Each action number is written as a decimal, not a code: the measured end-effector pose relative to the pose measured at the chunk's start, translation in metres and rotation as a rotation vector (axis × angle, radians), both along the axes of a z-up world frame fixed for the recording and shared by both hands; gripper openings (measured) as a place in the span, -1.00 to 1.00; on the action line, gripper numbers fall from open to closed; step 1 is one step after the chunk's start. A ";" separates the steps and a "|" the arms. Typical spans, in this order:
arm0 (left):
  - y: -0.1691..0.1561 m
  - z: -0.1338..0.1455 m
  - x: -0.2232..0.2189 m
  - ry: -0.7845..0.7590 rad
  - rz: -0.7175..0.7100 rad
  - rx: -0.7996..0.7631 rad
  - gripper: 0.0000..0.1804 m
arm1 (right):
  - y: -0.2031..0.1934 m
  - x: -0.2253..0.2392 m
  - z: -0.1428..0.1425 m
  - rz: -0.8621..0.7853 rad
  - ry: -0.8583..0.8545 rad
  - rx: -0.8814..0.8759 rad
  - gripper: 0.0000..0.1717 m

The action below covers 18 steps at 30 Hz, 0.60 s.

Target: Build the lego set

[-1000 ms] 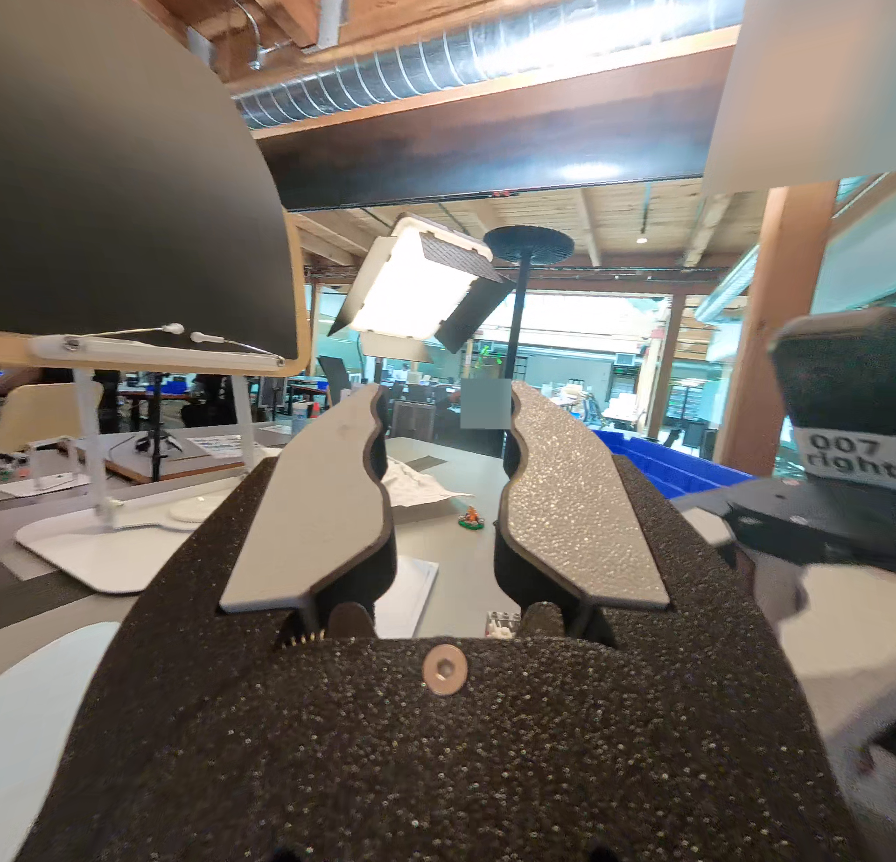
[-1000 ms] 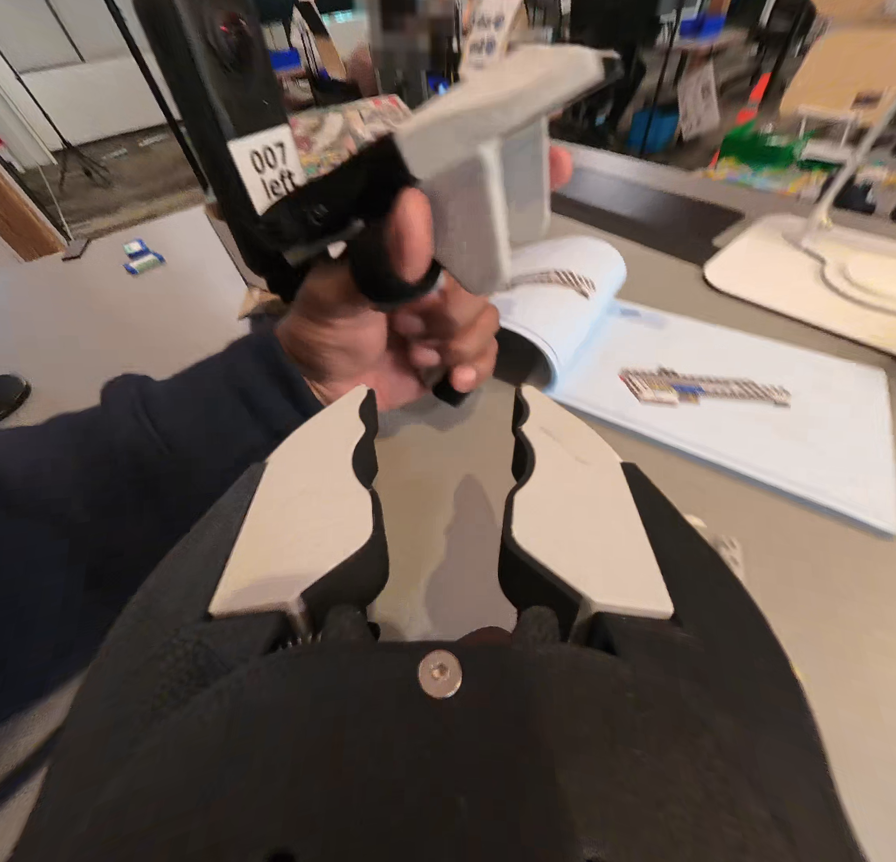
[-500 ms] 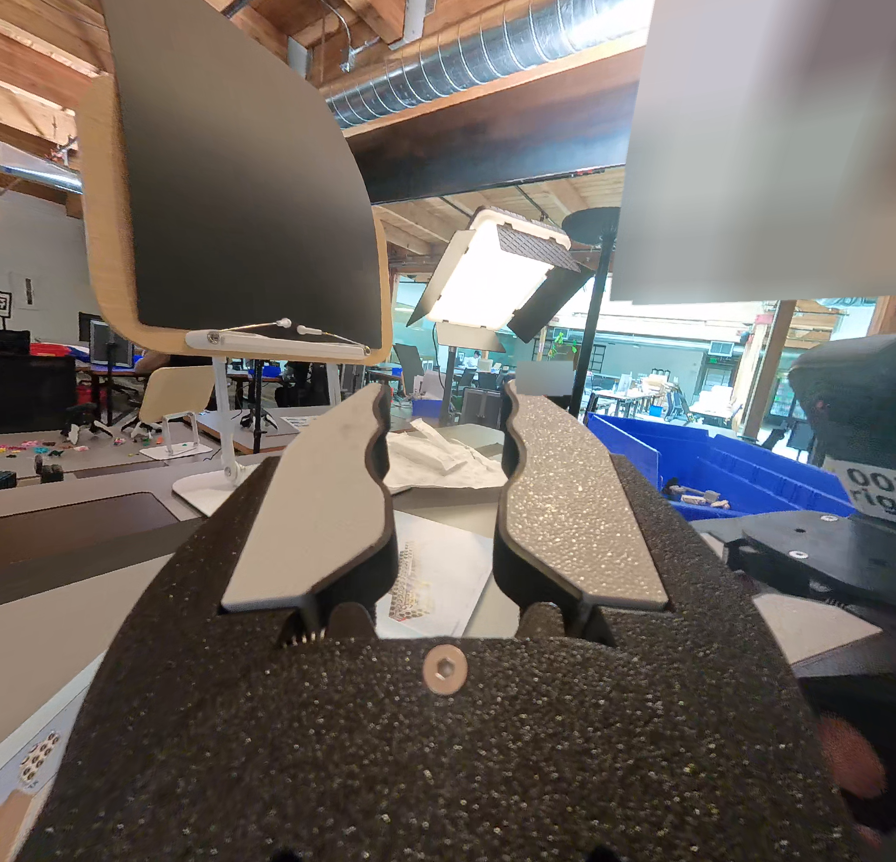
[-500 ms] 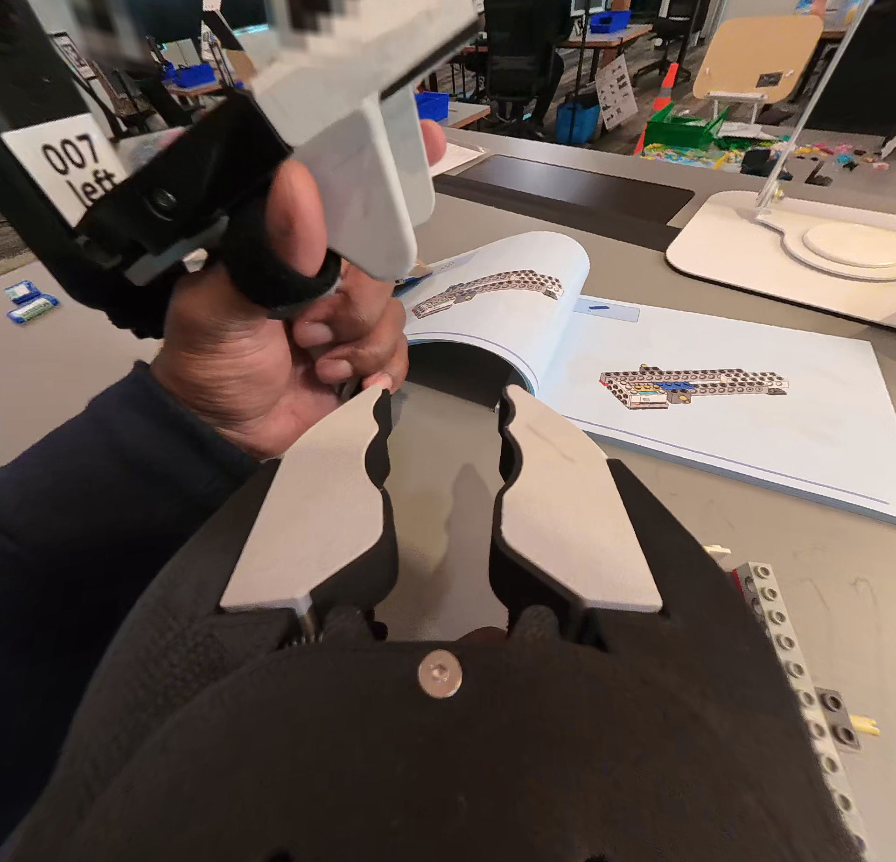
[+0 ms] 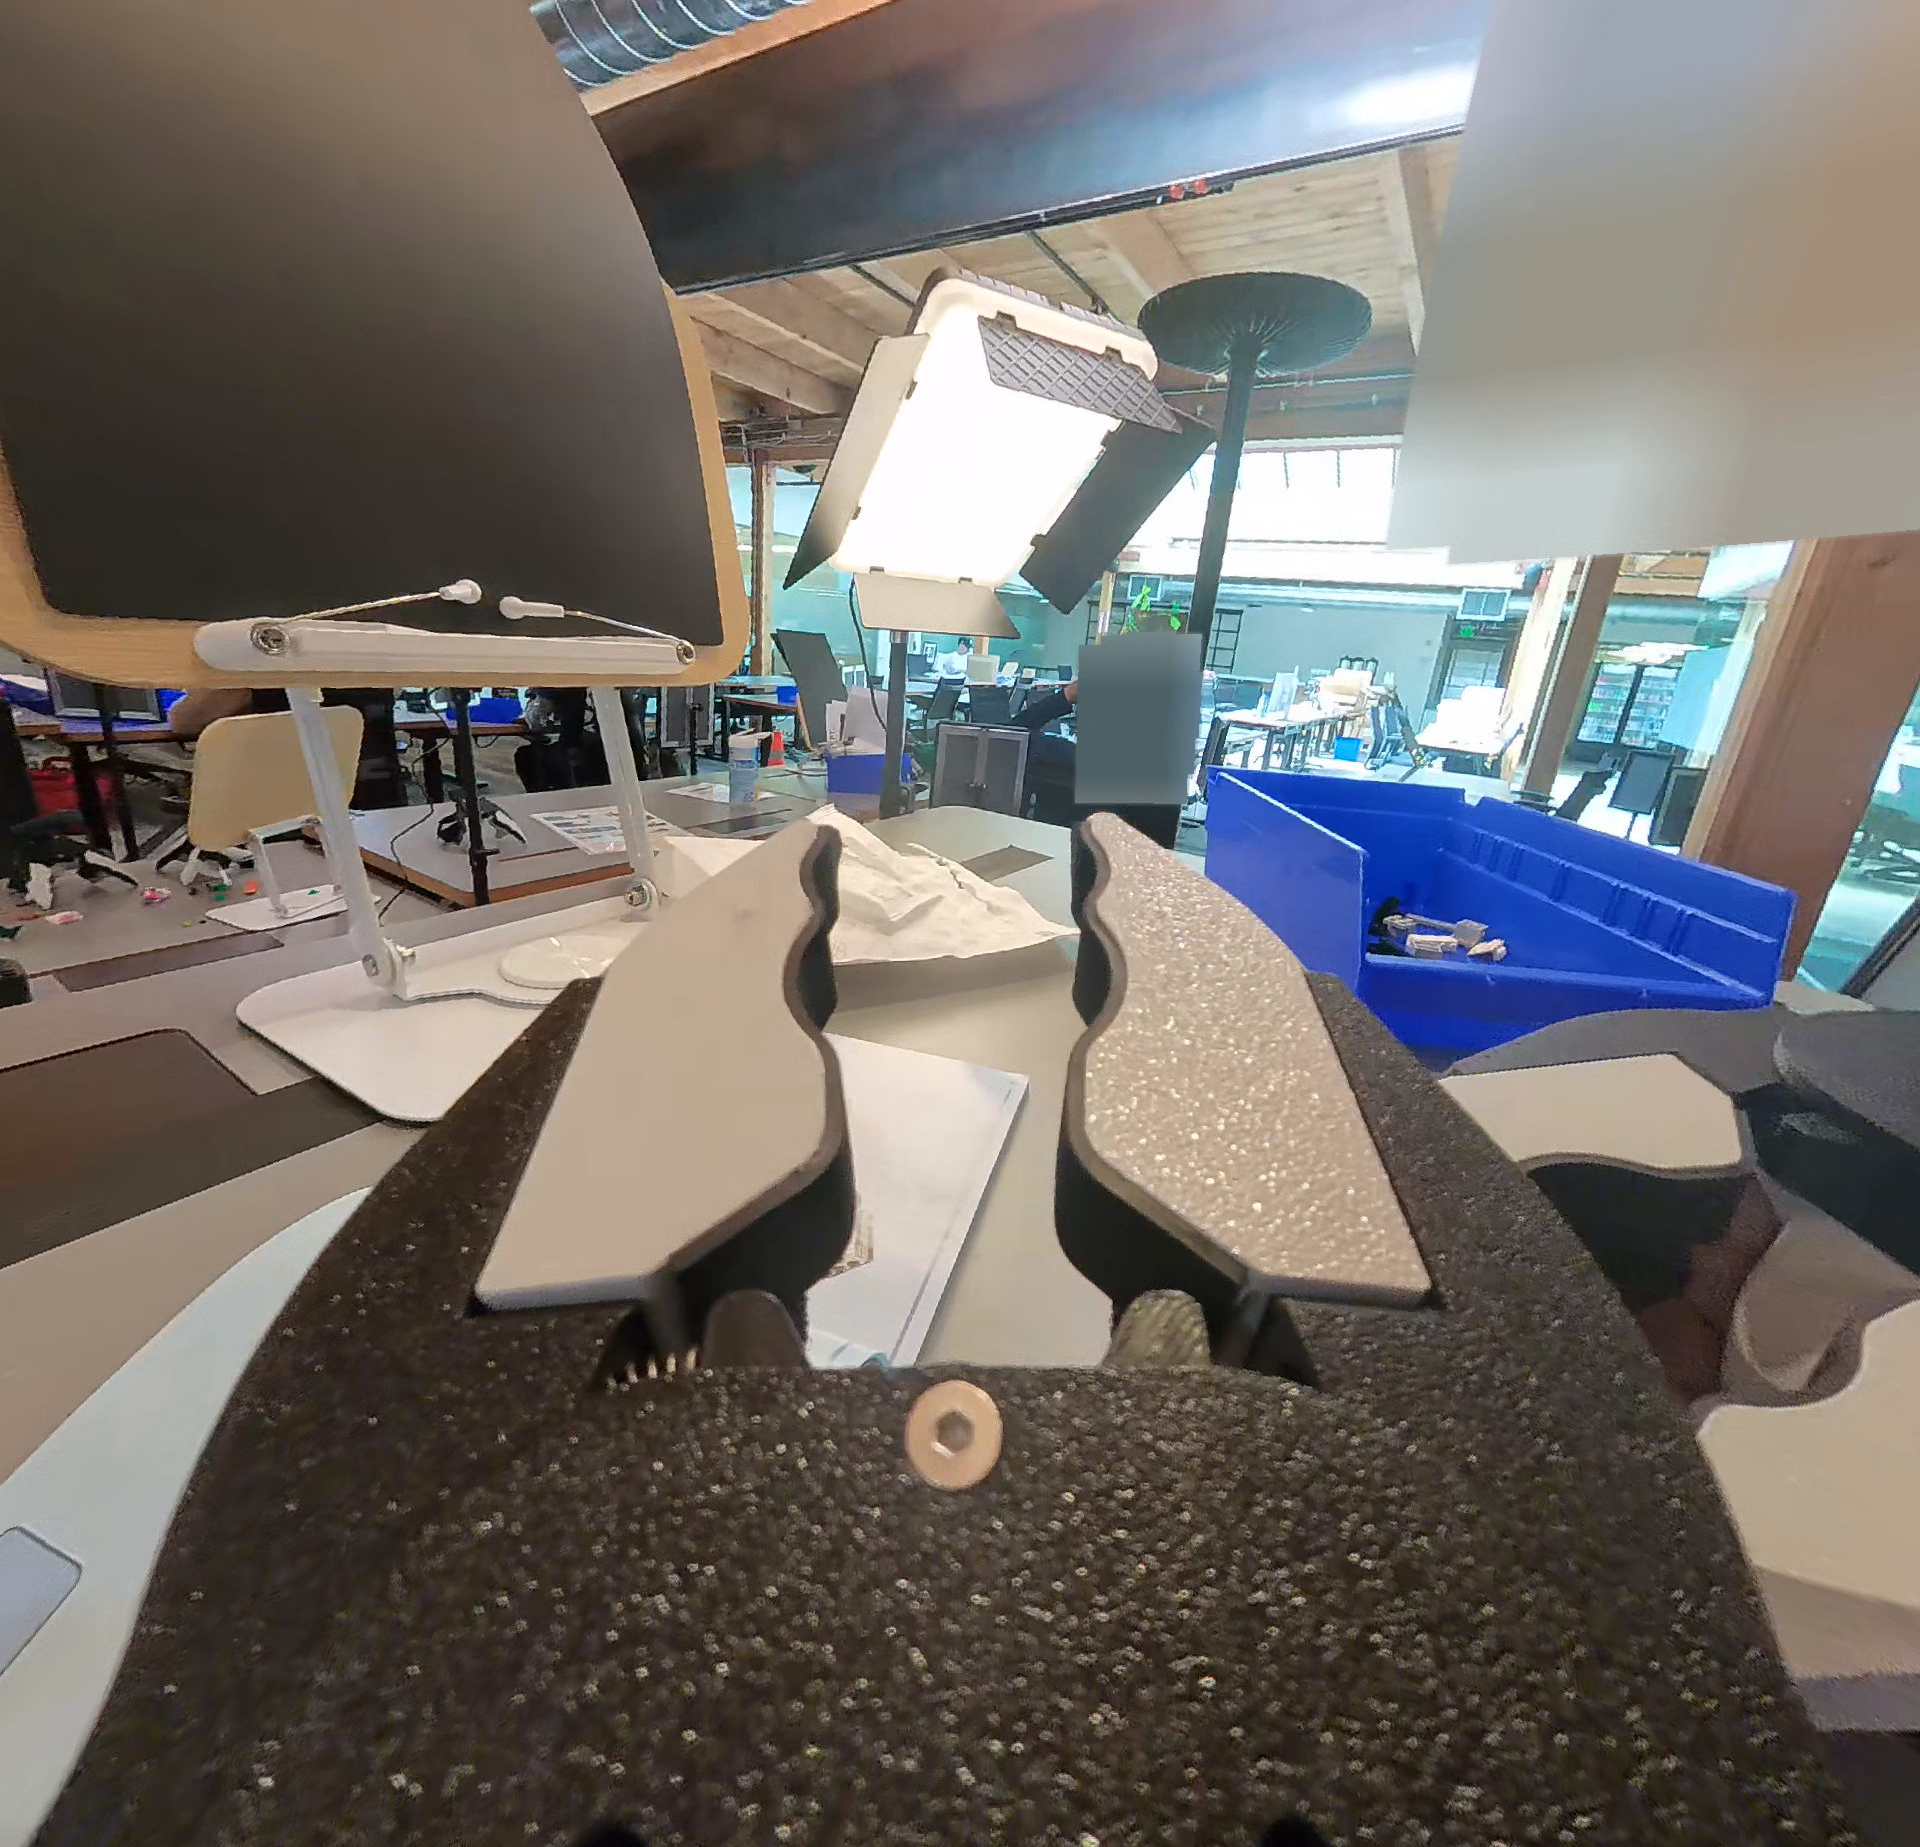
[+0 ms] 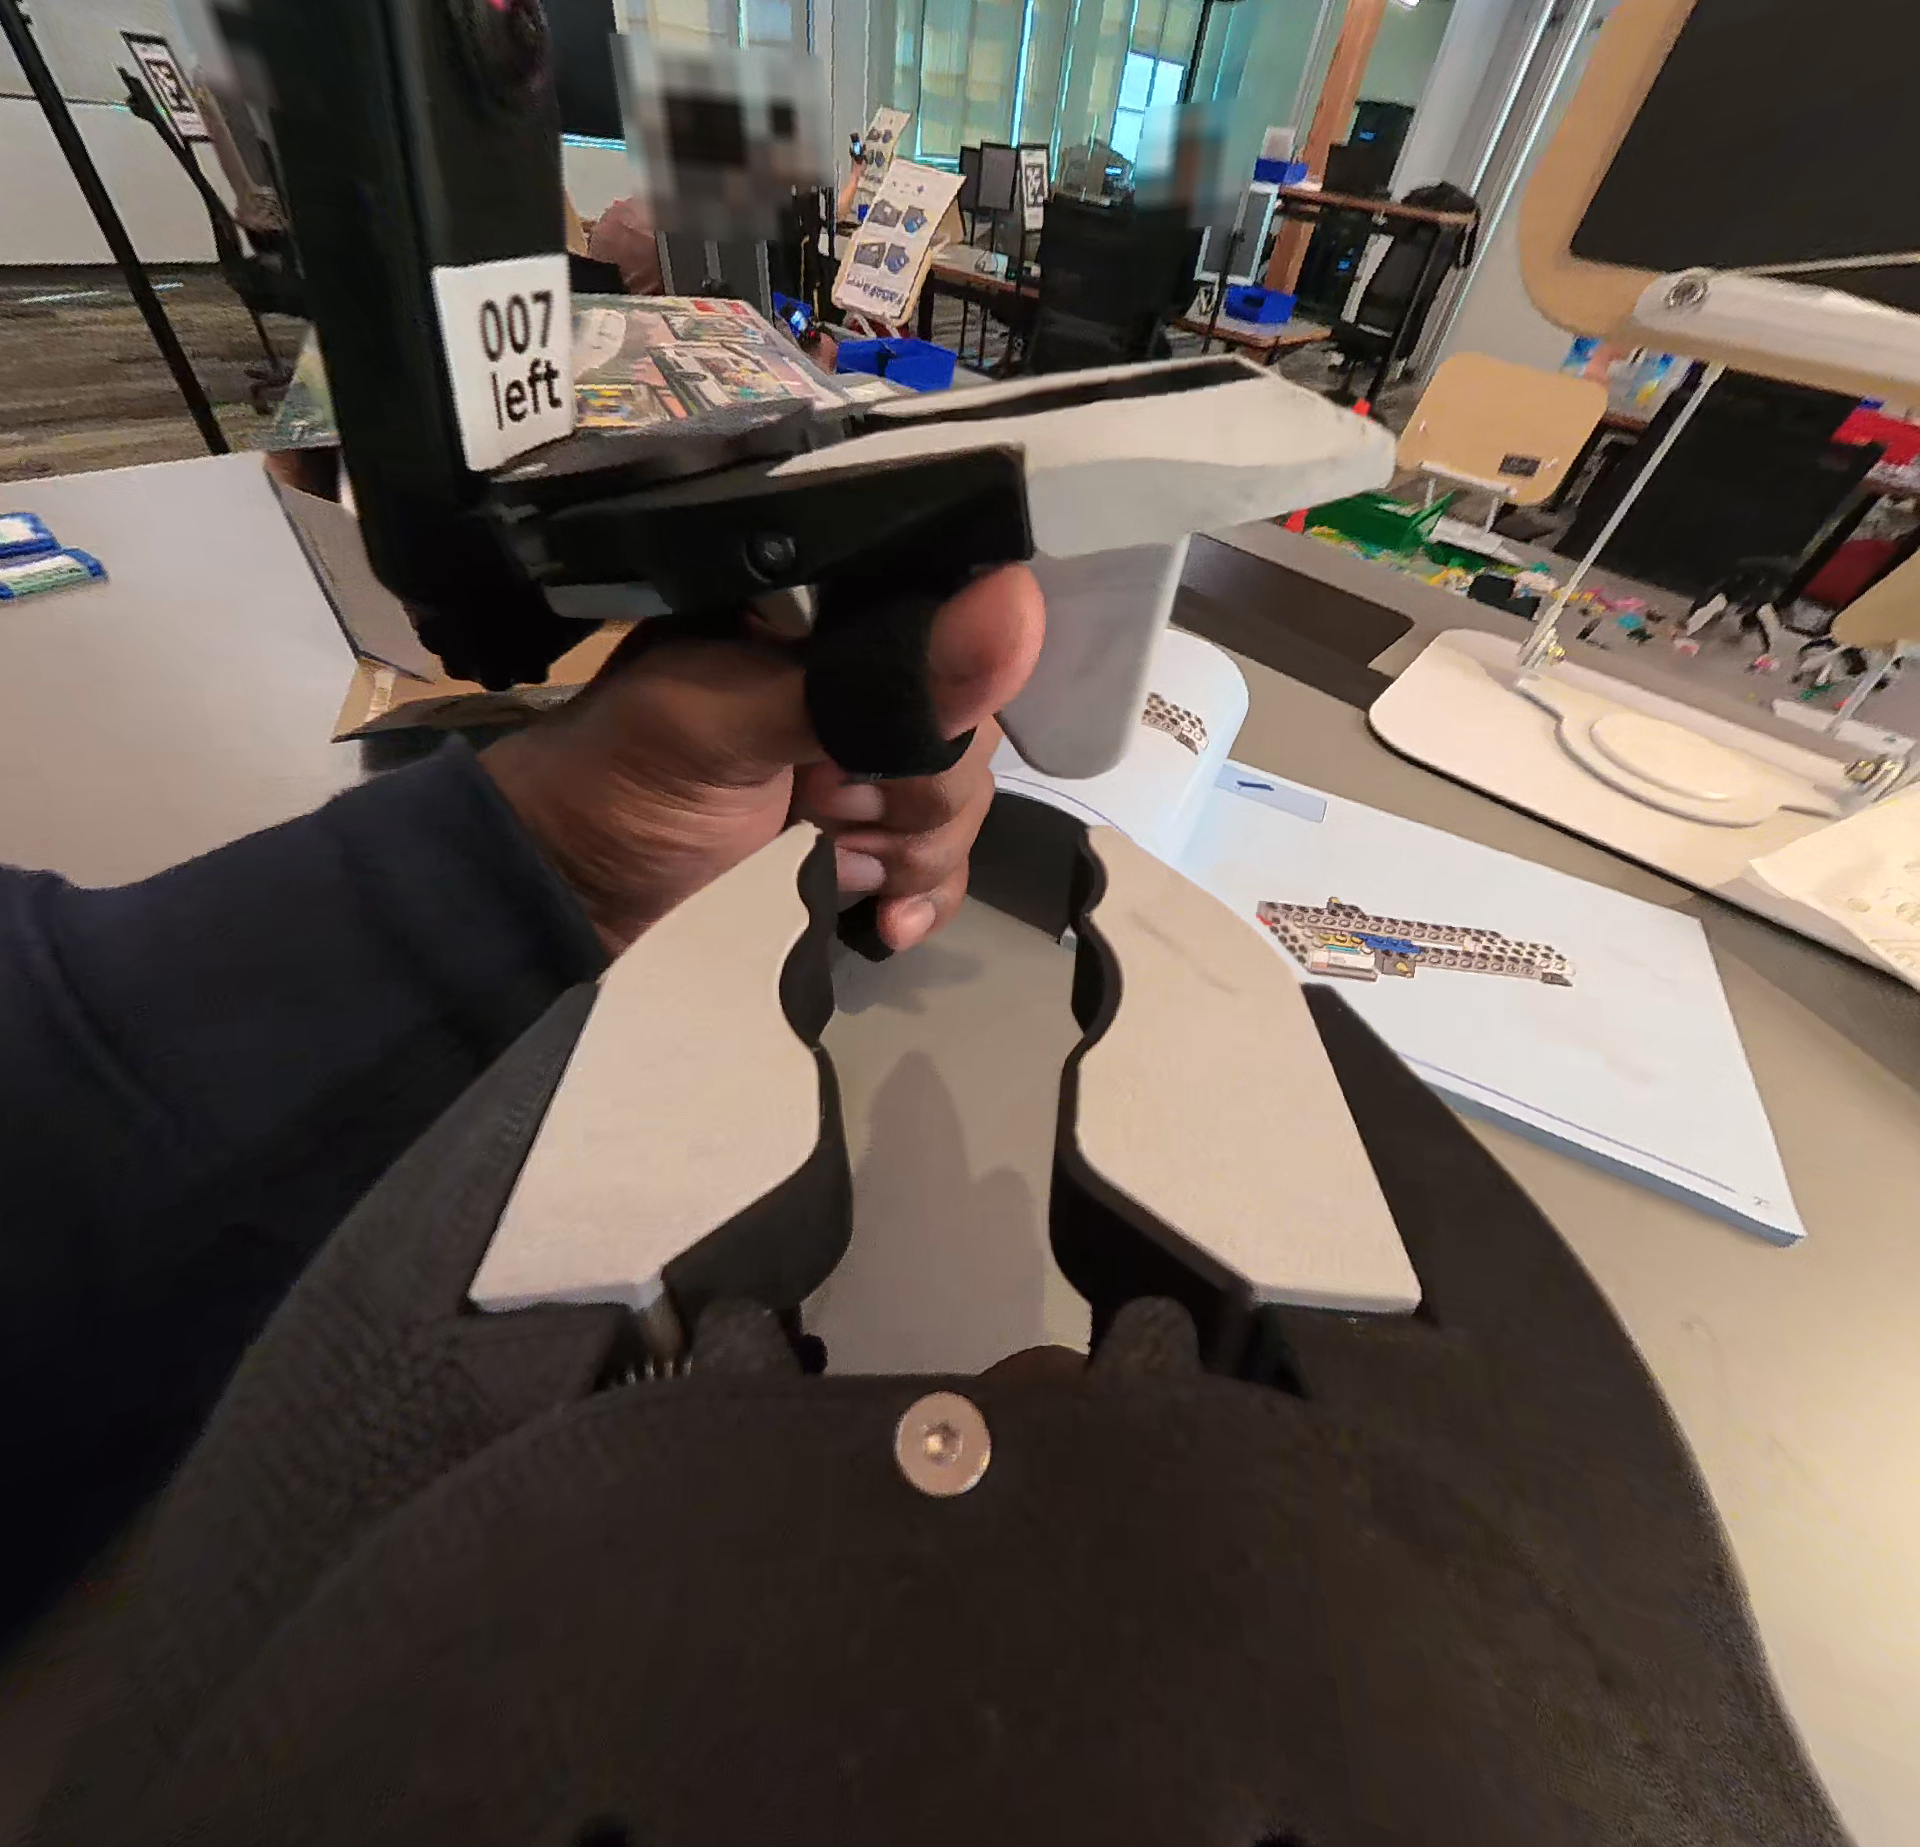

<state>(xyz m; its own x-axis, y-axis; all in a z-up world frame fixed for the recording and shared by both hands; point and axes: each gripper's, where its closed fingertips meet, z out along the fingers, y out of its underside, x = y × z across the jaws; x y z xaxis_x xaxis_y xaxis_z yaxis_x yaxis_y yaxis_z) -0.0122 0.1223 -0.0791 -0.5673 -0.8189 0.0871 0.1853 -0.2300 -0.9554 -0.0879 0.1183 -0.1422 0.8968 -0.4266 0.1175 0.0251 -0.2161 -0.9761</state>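
My left gripper [image 5: 951, 862] is open with nothing between its fingers, held above the grey table and looking across it at a crumpled white sheet [image 5: 935, 909]. My right gripper [image 6: 951, 862] is also open with nothing between its fingers, low over the table. Right in front of it a person's hand [image 6: 748, 758] in a dark sleeve grips the handle of the left gripper [image 6: 935, 509]. An open instruction booklet [image 6: 1455, 987] with pictures of a brick build lies on the table to the right of my right gripper; it also shows in the left wrist view [image 5: 925, 1174].
A blue bin [image 5: 1507, 914] with a few small grey pieces stands at the right. A white stand [image 5: 416, 1008] holds a dark board [image 5: 312, 291] at the left, its base showing in the right wrist view [image 6: 1621, 758]. A lit lamp panel [image 5: 977, 447] hangs behind.
Both grippers swung about. The right gripper's fingers narrowed a little early on, then held. The left gripper rose and levelled out in the right wrist view. Nothing was taken hold of.
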 end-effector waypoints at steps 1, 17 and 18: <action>0.000 0.000 0.000 0.003 -0.004 -0.011 -0.52 | 0.000 -0.001 0.000 0.000 -0.008 -0.004 -0.50; -0.005 -0.003 0.007 0.030 0.010 -0.025 -0.53 | -0.010 0.007 0.037 0.080 0.065 0.126 -0.51; -0.007 -0.003 0.007 0.030 0.006 -0.019 -0.53 | -0.014 0.011 0.050 0.104 0.055 0.157 -0.52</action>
